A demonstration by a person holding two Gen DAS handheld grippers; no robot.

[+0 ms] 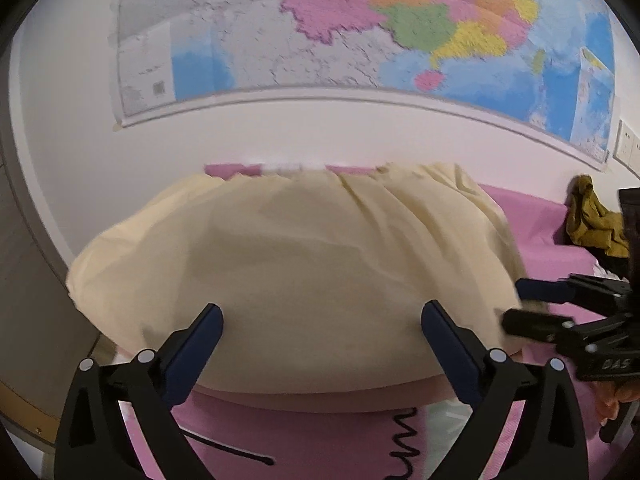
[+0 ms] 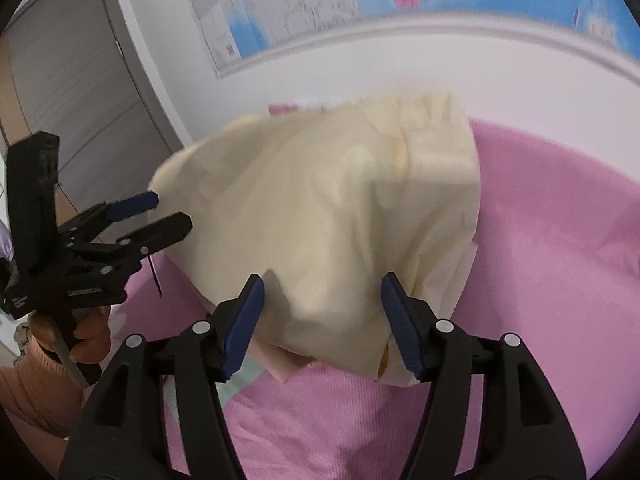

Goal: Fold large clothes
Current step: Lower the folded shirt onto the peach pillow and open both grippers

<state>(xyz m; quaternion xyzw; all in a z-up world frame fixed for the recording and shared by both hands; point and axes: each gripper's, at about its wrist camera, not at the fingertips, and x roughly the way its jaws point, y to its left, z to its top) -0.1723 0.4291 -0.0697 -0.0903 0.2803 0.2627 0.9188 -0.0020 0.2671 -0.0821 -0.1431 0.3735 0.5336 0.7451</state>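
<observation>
Cream garment point(image 1: 296, 264) is laid folded on the pink sheet point(image 2: 560, 220), below the wall map point(image 1: 360, 24), with left gripper point(image 1: 320, 328) and right gripper point(image 2: 322, 312) both held jaws apart at its near edge, probably for the next fold.

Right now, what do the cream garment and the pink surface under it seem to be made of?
Cream garment: probably thin woven cotton, matte; it lies in soft creases and a gathered edge. Pink surface: seems a knitted or terry-like cloth cover, matte; fine ribbed texture shows near the right gripper.
</observation>
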